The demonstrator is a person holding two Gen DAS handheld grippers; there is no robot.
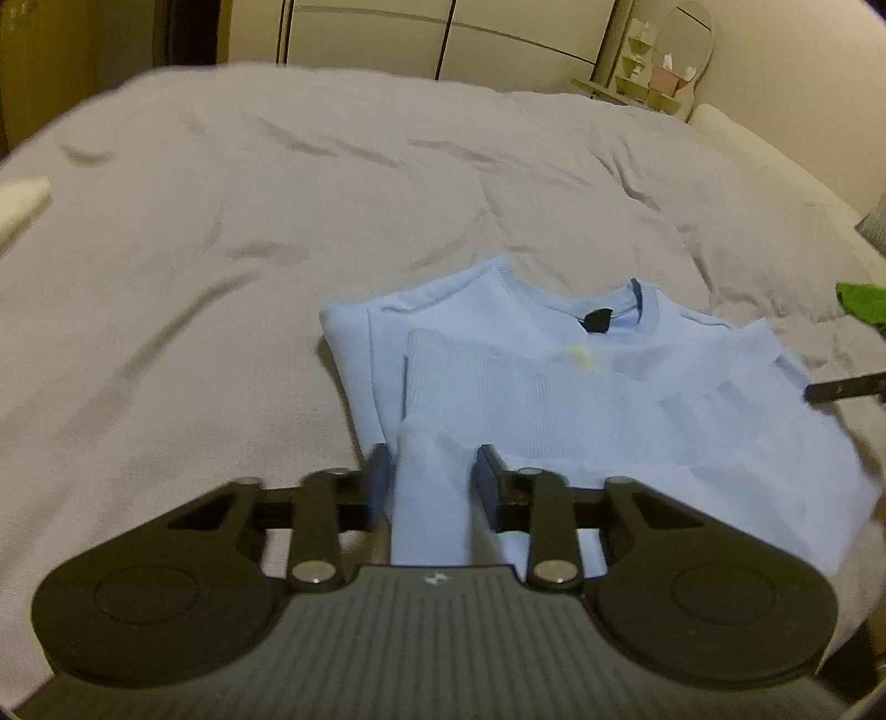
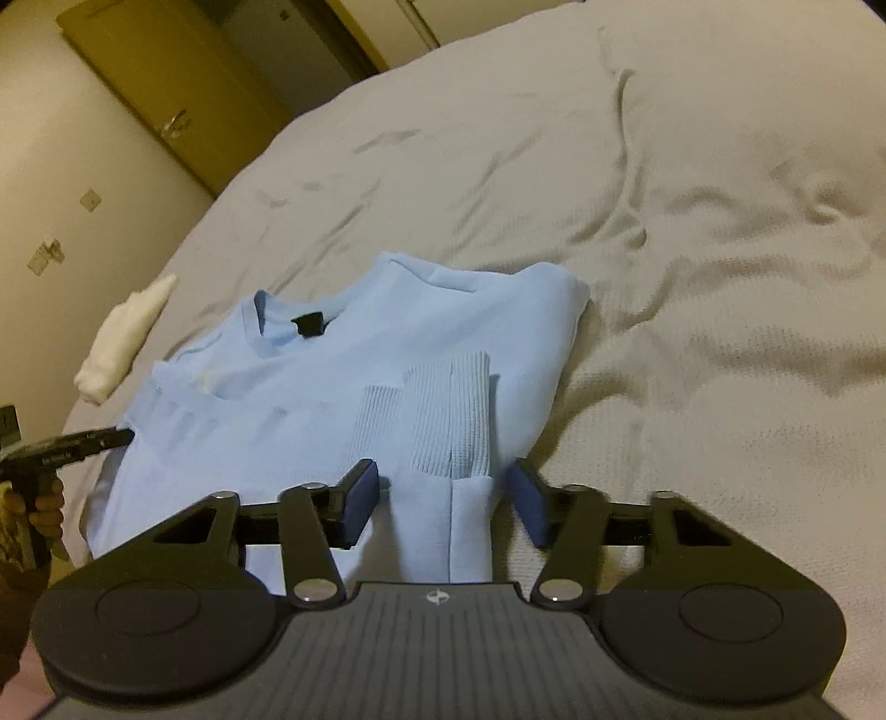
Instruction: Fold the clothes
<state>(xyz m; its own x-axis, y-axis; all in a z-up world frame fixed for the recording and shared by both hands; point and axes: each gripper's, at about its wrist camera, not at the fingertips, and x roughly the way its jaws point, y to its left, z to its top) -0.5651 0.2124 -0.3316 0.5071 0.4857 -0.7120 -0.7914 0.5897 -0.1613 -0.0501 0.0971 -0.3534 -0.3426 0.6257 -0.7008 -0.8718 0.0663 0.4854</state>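
Note:
A light blue sweater (image 1: 554,387) lies partly folded on the bed, its collar and black label (image 1: 597,319) turned away from me. My left gripper (image 1: 433,476) is shut on a bunched fold at the sweater's near left edge. In the right wrist view the same sweater (image 2: 310,360) shows ribbed cuffs (image 2: 448,415) folded over its front. My right gripper (image 2: 443,498) straddles the near right fold, and its pads stand slightly off the cloth on both sides. A finger of the left gripper (image 2: 105,440) shows at that view's left edge, held by a hand (image 2: 39,509).
The grey bedcover (image 1: 277,249) is wrinkled and spreads wide beyond the sweater. A white folded cloth (image 2: 124,338) lies near the bed's edge. A green item (image 1: 864,304) sits at the far right. A wardrobe (image 1: 443,39) and a shelf with a mirror (image 1: 664,61) stand behind.

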